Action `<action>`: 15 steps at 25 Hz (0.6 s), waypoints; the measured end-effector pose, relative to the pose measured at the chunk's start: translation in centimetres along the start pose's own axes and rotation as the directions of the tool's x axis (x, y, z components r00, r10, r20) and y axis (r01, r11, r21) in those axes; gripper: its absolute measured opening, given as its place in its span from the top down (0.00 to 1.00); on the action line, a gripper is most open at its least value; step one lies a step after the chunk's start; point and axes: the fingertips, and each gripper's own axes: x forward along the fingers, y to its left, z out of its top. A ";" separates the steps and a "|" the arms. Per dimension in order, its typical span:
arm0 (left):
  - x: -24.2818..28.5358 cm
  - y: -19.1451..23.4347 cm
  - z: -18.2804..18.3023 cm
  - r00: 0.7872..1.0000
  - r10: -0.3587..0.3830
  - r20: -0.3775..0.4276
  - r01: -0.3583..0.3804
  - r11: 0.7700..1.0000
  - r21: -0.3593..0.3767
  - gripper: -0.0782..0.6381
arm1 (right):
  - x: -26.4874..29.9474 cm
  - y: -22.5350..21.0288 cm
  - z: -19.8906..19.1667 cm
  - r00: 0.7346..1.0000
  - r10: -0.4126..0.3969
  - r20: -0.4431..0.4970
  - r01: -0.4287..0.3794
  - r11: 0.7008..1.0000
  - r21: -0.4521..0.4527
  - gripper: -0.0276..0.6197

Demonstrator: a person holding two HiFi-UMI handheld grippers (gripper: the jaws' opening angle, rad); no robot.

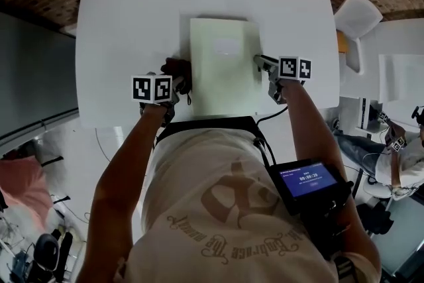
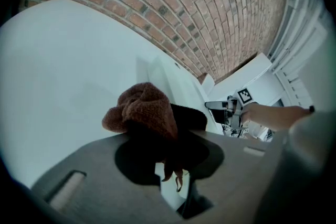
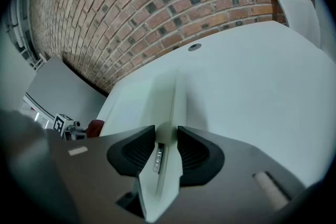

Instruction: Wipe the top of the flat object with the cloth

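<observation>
Head view shows one flat object (image 1: 222, 69), pale and thin, lying in the middle of the one white table (image 1: 126, 23). The left gripper (image 1: 177, 79) is at its left edge, clenched on the one brown cloth (image 2: 144, 107), and the right gripper (image 3: 167, 150) is clamped on its right edge, so I count two grippers. I judge the flat object to be stiff and light, so it may slide on the smooth table and is best held by an edge, while the cloth looks soft and bunched and is best gripped through the middle of the bunch.
</observation>
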 end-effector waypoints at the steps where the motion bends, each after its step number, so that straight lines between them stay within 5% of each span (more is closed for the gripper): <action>1: -0.2 -0.2 -0.5 1.000 -0.004 -0.003 0.004 1.000 0.000 0.78 | 0.0 0.0 0.0 1.000 -0.002 0.002 0.002 1.000 0.000 0.73; 15: -1.9 -1.8 -6.9 1.000 -0.014 -0.021 0.014 1.000 -0.005 0.78 | 0.1 0.3 -0.2 1.000 -0.001 0.007 0.001 1.000 -0.023 0.74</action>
